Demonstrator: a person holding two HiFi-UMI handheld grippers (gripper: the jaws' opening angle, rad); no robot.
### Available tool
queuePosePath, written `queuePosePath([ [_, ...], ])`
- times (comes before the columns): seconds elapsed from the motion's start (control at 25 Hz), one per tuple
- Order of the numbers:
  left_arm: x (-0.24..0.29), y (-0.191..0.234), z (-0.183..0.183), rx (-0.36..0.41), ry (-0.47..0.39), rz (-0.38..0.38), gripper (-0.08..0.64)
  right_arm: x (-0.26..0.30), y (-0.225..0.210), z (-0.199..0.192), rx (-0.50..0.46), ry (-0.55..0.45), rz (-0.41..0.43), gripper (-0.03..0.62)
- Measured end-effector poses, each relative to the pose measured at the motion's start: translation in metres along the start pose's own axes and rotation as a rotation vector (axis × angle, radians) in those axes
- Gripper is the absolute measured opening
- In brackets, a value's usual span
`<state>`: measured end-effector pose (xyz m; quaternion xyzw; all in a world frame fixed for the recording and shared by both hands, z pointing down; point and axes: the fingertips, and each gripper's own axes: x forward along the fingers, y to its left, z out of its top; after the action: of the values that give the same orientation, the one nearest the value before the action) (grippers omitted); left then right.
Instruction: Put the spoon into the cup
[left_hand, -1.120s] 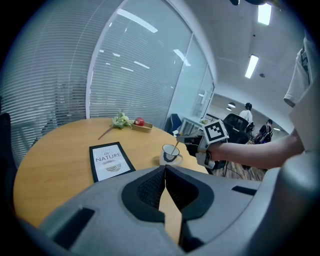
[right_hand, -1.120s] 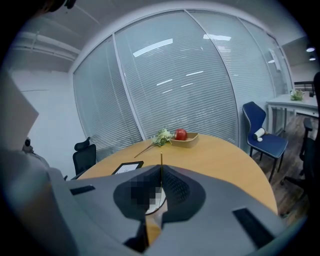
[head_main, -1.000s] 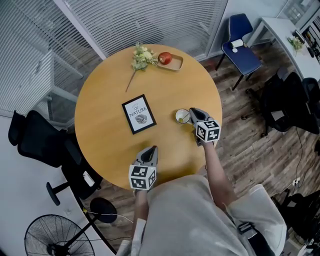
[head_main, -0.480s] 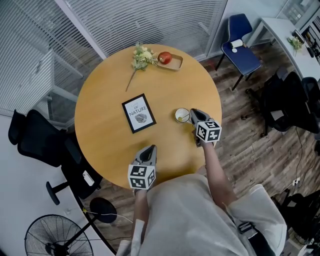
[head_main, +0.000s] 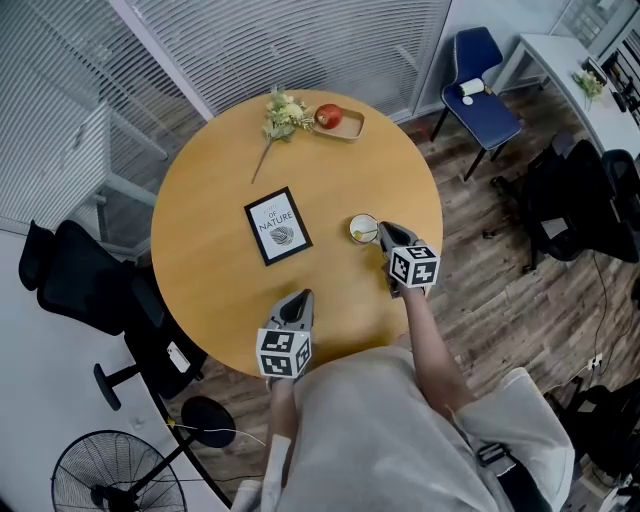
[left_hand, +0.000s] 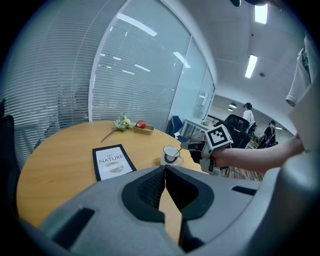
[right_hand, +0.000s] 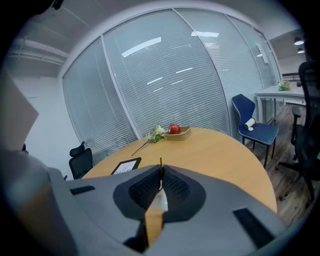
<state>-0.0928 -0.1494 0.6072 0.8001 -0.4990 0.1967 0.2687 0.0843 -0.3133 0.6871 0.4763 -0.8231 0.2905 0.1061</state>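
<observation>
Spoon (right_hand: 160, 172) pinched in right gripper (head_main: 383, 229) at the white cup (head_main: 362, 230): lower it well inside before letting go. Left gripper (head_main: 302, 298) rests closed on nothing.

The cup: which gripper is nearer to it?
Right. The right gripper is beside the cup, gripping the spoon; the left gripper hangs apart, near the table's front edge.

The table (head_main: 205, 285) is smooth matt wood, the cup (head_main: 364, 229) glossy, the spoon (right_hand: 160, 166) metal.
</observation>
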Motion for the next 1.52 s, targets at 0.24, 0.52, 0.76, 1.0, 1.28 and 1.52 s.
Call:
queuePosePath([
  [0.24, -0.002, -0.001, 0.0, 0.005, -0.001, 0.0, 0.009, -0.002, 0.004, -0.006, 0.004, 0.015, 0.002, 0.005],
  [0.52, -0.005, -0.005, -0.003, 0.013, 0.0, -0.005, 0.009, -0.006, 0.008, -0.015, 0.01, 0.039, 0.009, 0.017],
  [0.76, -0.008, -0.01, -0.004, 0.025, -0.009, -0.026, 0.009, -0.018, 0.012, -0.031, 0.022, 0.069, 0.007, 0.043],
  [1.0, -0.012, -0.019, -0.002, 0.053, -0.001, -0.075, 0.009, -0.045, 0.023, -0.033, 0.024, 0.048, -0.011, 0.044],
  [1.28, -0.015, -0.02, 0.007, 0.099, 0.007, -0.161, 0.009, -0.084, 0.044, -0.024, 0.032, -0.027, -0.065, 0.044],
  [1.52, -0.019, -0.028, 0.009, 0.133, 0.011, -0.228, 0.009, -0.12, 0.083, -0.031, 0.022, -0.066, -0.074, 0.044],
])
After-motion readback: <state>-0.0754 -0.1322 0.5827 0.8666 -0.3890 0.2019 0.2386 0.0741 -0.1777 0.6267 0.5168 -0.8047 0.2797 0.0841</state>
